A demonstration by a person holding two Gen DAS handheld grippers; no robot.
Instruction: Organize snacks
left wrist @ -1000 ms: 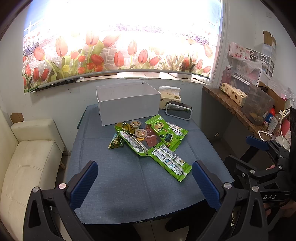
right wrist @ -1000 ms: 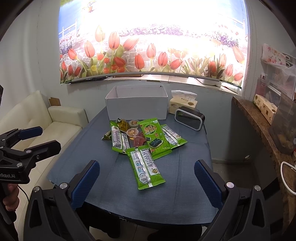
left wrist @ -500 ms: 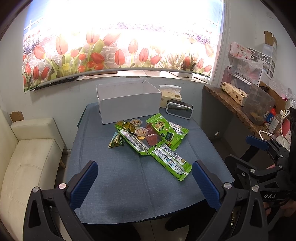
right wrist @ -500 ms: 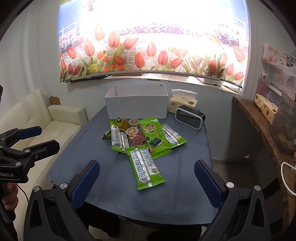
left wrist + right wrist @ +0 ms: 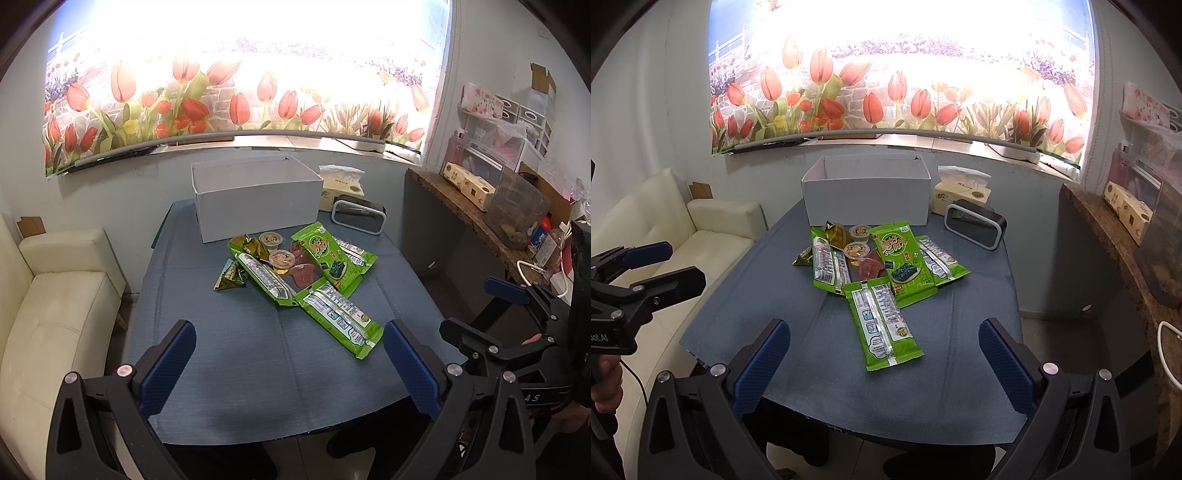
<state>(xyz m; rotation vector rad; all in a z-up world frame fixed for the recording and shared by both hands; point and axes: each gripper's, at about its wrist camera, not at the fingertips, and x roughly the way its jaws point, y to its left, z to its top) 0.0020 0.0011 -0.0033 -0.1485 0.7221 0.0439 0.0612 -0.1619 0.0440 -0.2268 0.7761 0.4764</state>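
Snacks [image 5: 871, 273] in green packets lie heaped; both tongs [image 5: 288, 362] [image 5: 882, 362] gape wide.

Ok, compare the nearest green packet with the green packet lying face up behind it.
The nearest green packet shows its printed back with a centre seam; the face-up packet shows its logo and a dark seaweed picture. The nearest green packet lies closest to the table's front edge, partly overlapping the face-up packet, which sits further back in the pile. Both are flat, bright green and still outside the white box.

Glossy plastic snack packets [image 5: 885, 328] lie on matt woven tablecloth [image 5: 964, 376].
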